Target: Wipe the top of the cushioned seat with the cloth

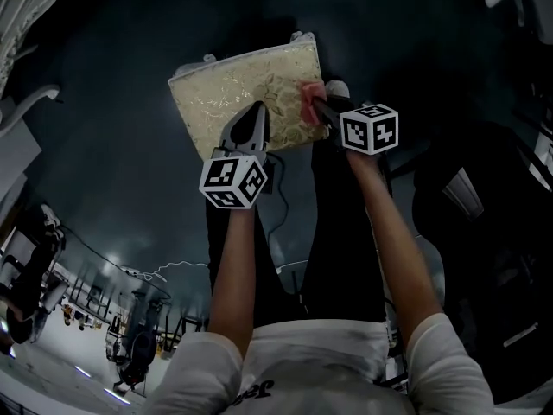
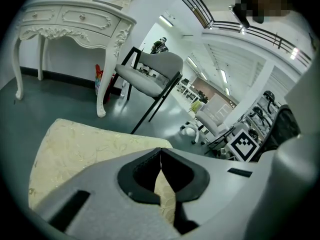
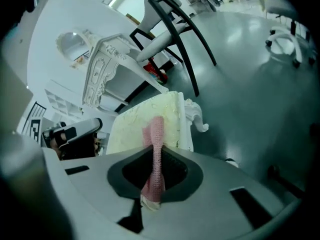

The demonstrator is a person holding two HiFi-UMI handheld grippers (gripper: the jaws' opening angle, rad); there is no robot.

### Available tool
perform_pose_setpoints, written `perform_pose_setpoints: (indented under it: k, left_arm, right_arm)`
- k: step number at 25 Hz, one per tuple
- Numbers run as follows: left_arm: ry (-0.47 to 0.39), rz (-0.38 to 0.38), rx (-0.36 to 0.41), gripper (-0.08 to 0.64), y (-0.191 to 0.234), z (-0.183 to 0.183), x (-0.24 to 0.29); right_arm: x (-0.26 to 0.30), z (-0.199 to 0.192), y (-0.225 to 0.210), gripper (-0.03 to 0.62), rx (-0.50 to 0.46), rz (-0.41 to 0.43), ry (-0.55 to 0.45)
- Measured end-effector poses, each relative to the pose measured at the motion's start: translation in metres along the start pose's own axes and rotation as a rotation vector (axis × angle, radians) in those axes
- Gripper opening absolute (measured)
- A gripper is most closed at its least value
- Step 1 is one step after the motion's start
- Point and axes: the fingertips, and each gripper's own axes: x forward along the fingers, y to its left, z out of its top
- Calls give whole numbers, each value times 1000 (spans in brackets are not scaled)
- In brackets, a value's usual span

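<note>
Cushioned seat [image 1: 226,93]: cream patterned top on a white carved frame, standing on the dark floor [image 1: 104,154] at 12 o'clock in the head view.
Cloth [image 1: 308,99]: pink, lying on the seat top at its 3 o'clock edge; one end is pinched in the right gripper.
Right gripper [image 1: 318,105]: jaws closed on the cloth, which runs out from between them onto the cushion, as the right gripper view shows [image 3: 159,151].
Left gripper [image 1: 257,111]: jaws pressed together with nothing between them; it is over the seat's 6 o'clock edge, and I cannot tell whether it touches the cushion.
Left gripper view: the cushion fills the lower left; a white ornate dressing table [image 2: 75,19] stands at 11 o'clock and a grey chair [image 2: 150,76] with black legs at 12 o'clock.
</note>
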Motion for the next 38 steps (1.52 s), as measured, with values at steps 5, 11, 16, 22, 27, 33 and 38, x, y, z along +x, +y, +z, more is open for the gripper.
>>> perform_pose_setpoints:
  k: [5,11,16,22,27,33,38]
  left_arm:
    - [-5,13,-9,15,2,-2,-1]
    - [-34,24,-31,15,13,6,-12]
    - [-60,35,-43,15,35,15,-37]
    - [-116,116,-88,15,96,24,-97]
    - [-125,176,-98,15,154,19,-149]
    - [-136,204,-70,15,194,26,-187]
    - [-148,218,-75,15,201,22,-195]
  right_arm:
    - [-6,4,-13,28,-119,-287,60]
    - [-1,3,-46,26,-79,-416,69]
    - [-6,7,-45,26,14,-446,19]
    - [25,10,92,26,35,-241,-84]
    - [129,-26,203,26,24,-7,-1]
    - [207,-63,242,26,-33,-37,147]
    - [208,-70,230,26,-37,-163,168]
